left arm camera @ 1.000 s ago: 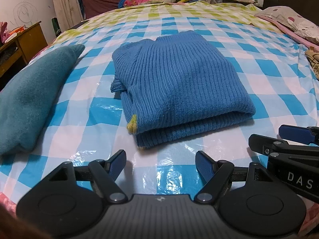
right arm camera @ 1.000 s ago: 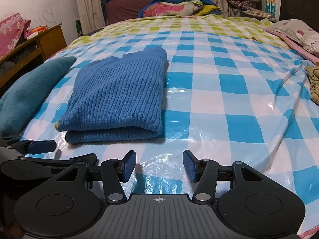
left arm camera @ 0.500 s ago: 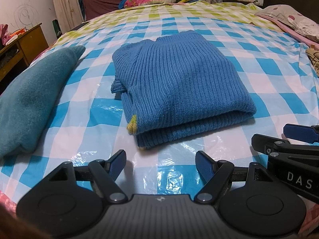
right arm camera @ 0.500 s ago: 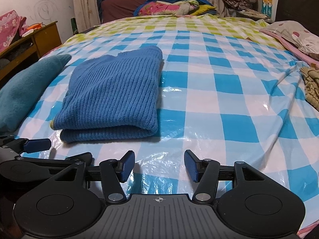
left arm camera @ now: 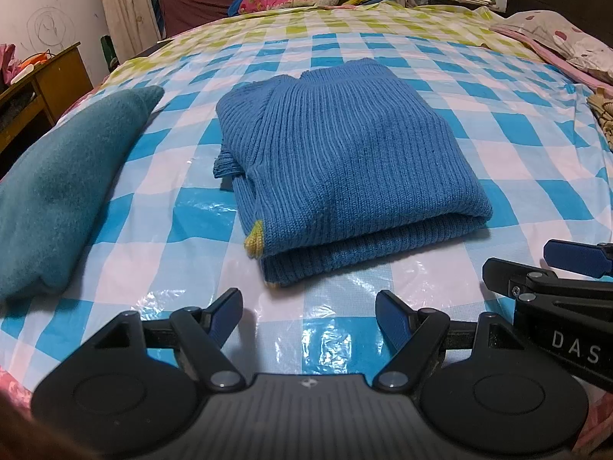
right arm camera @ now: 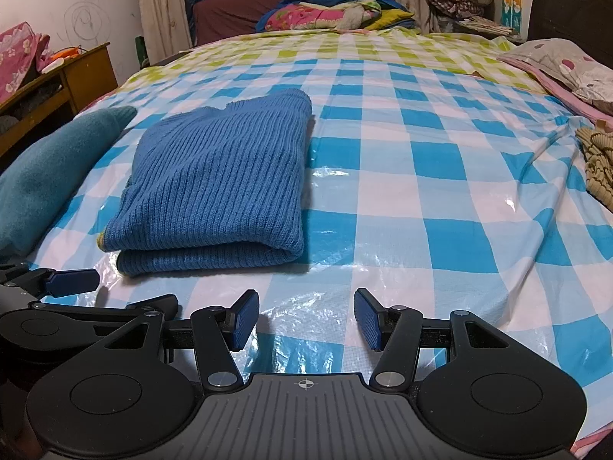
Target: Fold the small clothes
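A blue ribbed knit sweater [left arm camera: 345, 168] lies folded on the blue-and-white checked bed cover [left arm camera: 161, 230], with a small yellow corner showing at its near left. It also shows in the right wrist view [right arm camera: 222, 191]. My left gripper [left arm camera: 308, 310] is open and empty, just short of the sweater's near edge. My right gripper [right arm camera: 306, 316] is open and empty, near the bed's front edge, to the right of the sweater. Each gripper shows in the other's view, the right one [left arm camera: 567, 268] and the left one [right arm camera: 72, 281].
A teal fleece garment [left arm camera: 57, 191] lies at the left of the bed. A striped beige garment [right arm camera: 597, 168] lies at the right edge. Pillows [right arm camera: 567, 65] and piled bedding [right arm camera: 333, 11] are at the far end. A wooden bedside cabinet [right arm camera: 57, 84] stands left.
Both grippers have drawn back slightly and risen a little; the sweater has not moved. Both stay open.
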A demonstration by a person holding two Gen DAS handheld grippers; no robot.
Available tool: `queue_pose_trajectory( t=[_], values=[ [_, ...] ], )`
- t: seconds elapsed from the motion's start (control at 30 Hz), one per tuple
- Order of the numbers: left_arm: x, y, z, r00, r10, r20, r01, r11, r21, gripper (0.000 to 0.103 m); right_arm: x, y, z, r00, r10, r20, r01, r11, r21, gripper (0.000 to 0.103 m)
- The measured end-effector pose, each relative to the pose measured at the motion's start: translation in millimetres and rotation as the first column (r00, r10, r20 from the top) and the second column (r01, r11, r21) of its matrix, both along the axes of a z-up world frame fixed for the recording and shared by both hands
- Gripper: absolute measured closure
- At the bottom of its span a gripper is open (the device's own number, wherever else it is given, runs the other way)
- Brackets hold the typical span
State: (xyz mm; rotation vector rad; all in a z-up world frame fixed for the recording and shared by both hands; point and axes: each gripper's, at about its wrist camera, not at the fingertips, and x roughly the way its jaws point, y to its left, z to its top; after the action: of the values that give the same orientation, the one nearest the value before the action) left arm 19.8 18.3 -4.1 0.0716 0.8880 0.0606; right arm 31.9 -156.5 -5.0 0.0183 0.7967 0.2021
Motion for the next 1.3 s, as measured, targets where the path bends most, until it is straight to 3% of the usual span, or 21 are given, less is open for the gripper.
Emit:
queue_pose_trajectory(
  t=[0.87, 1.3],
  values=[
    [0.0, 1.4, -0.1, 1.000, 0.003, -0.004, -0.003, 1.000, -0.010, 0.022, -0.2, 0.2, 0.4, 1.000, -0.001, 0.003, 0.001, 1.000, 0.002, 0.048],
    [0.0, 4.1, -0.3, 1.000, 0.019, -0.007, -0.019, 1.000, -0.015, 0.021, -2.1, 2.4, 3.2, 1.000, -0.002, 0.011, 0.002, 1.000, 0.002, 0.042]
  ],
)
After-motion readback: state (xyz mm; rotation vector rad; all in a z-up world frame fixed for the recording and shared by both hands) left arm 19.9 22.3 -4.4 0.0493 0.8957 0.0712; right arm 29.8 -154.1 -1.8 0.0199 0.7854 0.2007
